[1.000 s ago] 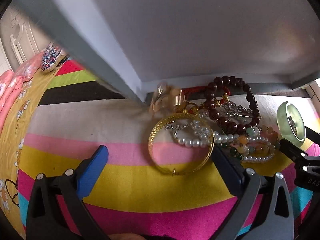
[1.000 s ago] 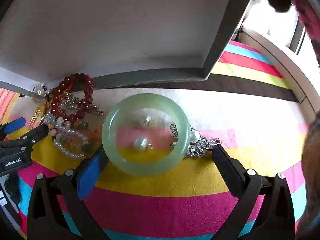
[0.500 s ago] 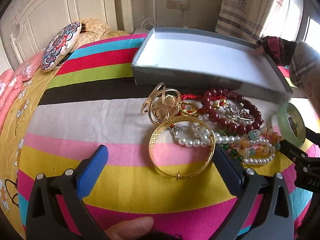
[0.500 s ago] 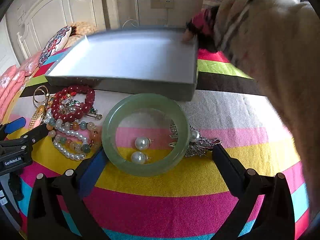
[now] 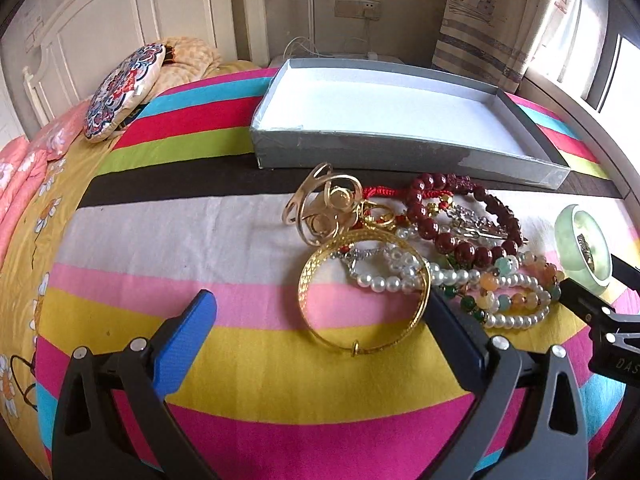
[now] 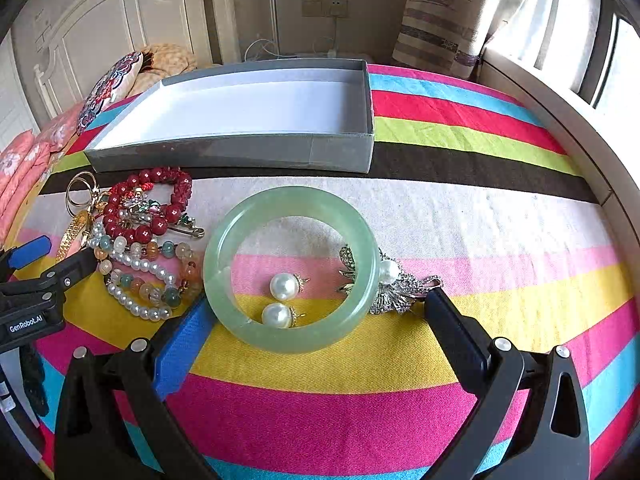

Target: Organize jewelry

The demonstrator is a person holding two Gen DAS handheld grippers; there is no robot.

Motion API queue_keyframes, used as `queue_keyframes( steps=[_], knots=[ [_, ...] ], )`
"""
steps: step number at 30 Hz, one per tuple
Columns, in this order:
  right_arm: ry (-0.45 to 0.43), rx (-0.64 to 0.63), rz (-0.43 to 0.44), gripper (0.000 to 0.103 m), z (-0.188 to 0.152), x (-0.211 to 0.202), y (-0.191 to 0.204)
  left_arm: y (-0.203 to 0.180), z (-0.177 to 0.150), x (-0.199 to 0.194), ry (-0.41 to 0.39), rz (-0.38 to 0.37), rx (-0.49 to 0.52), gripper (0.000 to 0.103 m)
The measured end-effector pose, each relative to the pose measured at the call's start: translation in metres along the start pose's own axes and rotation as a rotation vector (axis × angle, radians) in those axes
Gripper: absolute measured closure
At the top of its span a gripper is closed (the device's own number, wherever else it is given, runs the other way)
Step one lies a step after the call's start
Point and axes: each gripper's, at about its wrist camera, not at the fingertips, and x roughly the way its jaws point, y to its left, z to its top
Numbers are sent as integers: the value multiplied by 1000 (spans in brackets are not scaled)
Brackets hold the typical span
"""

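A pile of jewelry lies on the striped bedspread in front of an empty grey box [image 5: 360, 152] [image 6: 240, 152]. In the left wrist view my left gripper [image 5: 320, 320] is open, with a gold bangle [image 5: 320, 336] between its fingers, beside a gold swirl ring [image 5: 320, 208], red bead bracelet [image 5: 452, 236] and pearl strands [image 5: 400, 280]. In the right wrist view my right gripper [image 6: 316, 320] is open around a green jade bangle [image 6: 292, 344], which rings two pearl earrings [image 6: 280, 300] and rests on a silver brooch [image 6: 400, 292].
A patterned pillow [image 5: 124, 92] and pink bedding [image 5: 24, 184] lie at the left by the headboard. A window ledge [image 6: 560, 120] runs along the right side of the bed. The other gripper shows at each view's edge.
The grey box, held tilted close over the jewelry a second ago, now lies flat on the bed behind the pile. The person's arm has left view. Both grippers stay in place.
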Motion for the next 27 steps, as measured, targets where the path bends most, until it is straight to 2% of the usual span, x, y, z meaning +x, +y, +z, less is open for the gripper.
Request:
queue_keyframes(
  steps=[5,8,10,11,13,16,20,23,27],
  knots=[
    [0,11,-14,4,1,1,2,0,-6,-6,18,-9,7,2],
    [15,16,-13,4,3,2,2,5,-20,-18,12,-23,-6,2],
    [53,-27,26,4,-2,-4,1,9,-33,-37,-49,-33,-27,2],
    [34,-17,42,4,-10,-11,0,10,-42,-52,-112,-44,-29,2],
    [-61,13,52,4,-26,-36,-5,8,-56,-76,-205,-50,-25,2],
    [-165,-13,71,4,-49,-67,-4,-3,-75,-112,-333,-63,10,2],
    [-334,-65,85,4,-73,-108,-5,-22,-92,-149,-475,0,68,2],
    [-497,-96,92,4,-84,-142,-7,-29,-93,-163,-518,26,68,2],
    [-622,-129,84,4,-88,-166,-1,-37,-96,-175,-547,31,76,2]
  ],
)
